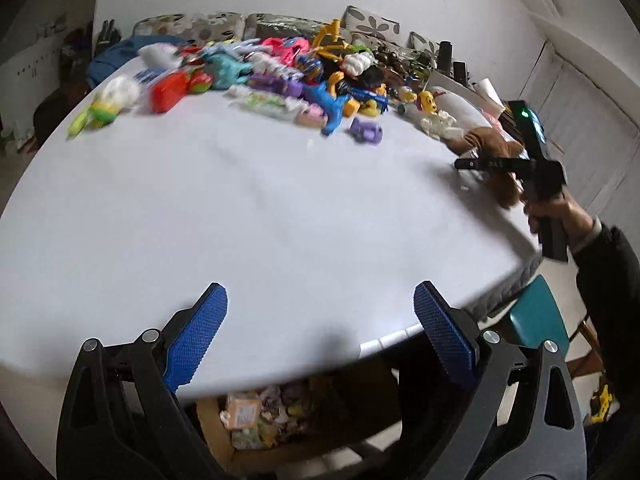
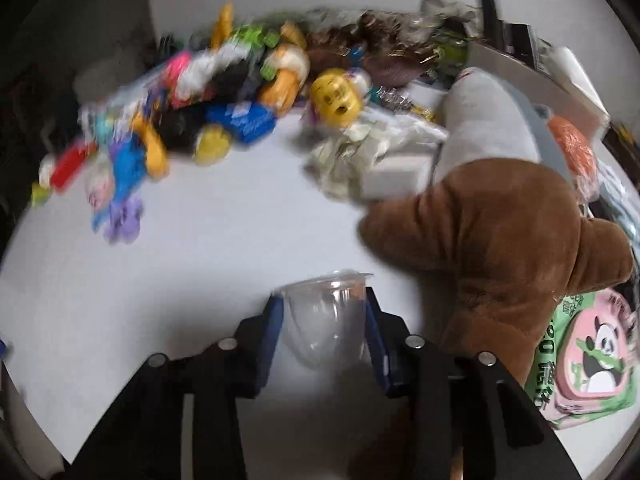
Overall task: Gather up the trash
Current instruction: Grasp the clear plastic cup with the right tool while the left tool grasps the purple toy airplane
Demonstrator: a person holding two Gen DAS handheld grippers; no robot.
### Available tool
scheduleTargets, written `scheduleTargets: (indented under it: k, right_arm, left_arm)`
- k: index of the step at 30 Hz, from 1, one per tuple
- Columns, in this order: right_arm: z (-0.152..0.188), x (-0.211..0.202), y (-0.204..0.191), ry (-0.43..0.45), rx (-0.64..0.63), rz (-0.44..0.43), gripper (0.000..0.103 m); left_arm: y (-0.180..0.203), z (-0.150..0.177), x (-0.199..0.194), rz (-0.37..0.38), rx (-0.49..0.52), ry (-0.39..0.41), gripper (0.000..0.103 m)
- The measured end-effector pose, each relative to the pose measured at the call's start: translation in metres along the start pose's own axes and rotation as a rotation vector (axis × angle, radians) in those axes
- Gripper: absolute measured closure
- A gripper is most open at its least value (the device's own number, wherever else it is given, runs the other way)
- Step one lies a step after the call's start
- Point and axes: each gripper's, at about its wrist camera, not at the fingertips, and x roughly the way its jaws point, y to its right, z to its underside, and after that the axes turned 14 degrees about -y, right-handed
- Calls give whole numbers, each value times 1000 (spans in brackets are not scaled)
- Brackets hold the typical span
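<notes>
In the right wrist view my right gripper (image 2: 325,334) is shut on a clear plastic cup (image 2: 326,316), held just above the white table (image 2: 200,264), beside a brown plush toy (image 2: 500,248). In the left wrist view my left gripper (image 1: 320,340) is open and empty over the table's near edge (image 1: 280,208). A cardboard box with trash (image 1: 256,420) sits on the floor below that edge. The right gripper (image 1: 464,165) shows at the right of the left wrist view; the cup is barely visible there.
A heap of colourful toys (image 1: 288,76) and wrappers lines the far side of the table. A yellow-headed toy (image 2: 335,97) and crumpled plastic (image 2: 360,152) lie near the plush. A panda tissue pack (image 2: 592,356) lies right. A teal chair (image 1: 536,316) stands at the table's right.
</notes>
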Motion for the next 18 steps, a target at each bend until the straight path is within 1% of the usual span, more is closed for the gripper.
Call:
scheduleTargets:
  k: [1, 2, 4, 6, 7, 8, 10, 11, 13, 15, 16, 17, 18]
  right_arm:
    - [3, -3, 0, 11, -3, -13, 70]
    - [8, -11, -1, 47, -4, -44, 70]
    - [20, -29, -2, 102, -2, -132, 70]
    - [33, -46, -5, 152, -17, -162, 70]
    - [40, -53, -5, 171, -30, -172, 70]
    - [46, -60, -5, 184, -39, -178, 70]
    - [54, -70, -2, 201, -38, -187, 70]
    - [59, -73, 0, 204, -35, -200, 70]
    - [70, -80, 4, 206, -29, -207, 70]
    - [78, -82, 8, 206, -40, -208, 69]
    - [81, -85, 11, 207, -42, -203, 69]
    - [82, -84, 14, 202, -47, -206, 69]
    - [83, -82, 15, 199, -50, -211, 69]
  left_arm:
    - [6, -14, 6, -7, 1, -10, 11]
    - [10, -25, 11, -6, 5, -17, 11]
    - [30, -58, 28, -2, 47, -30, 11]
    - [50, -90, 47, -25, 75, -16, 11]
    - [56, -100, 54, -31, 77, -14, 11]
    - [64, -117, 68, -41, 62, -21, 11]
    - [72, -140, 90, -40, 32, -32, 11]
    - [76, -153, 104, -58, 7, -42, 11]
    - [78, -172, 126, -70, -48, -70, 11]
    - [76, -182, 140, -79, -97, -95, 11]
    - [78, -186, 143, -118, -111, -79, 12]
    - [82, -193, 149, -149, -113, -83, 12]
    - [84, -197, 152, -165, -110, -86, 16]
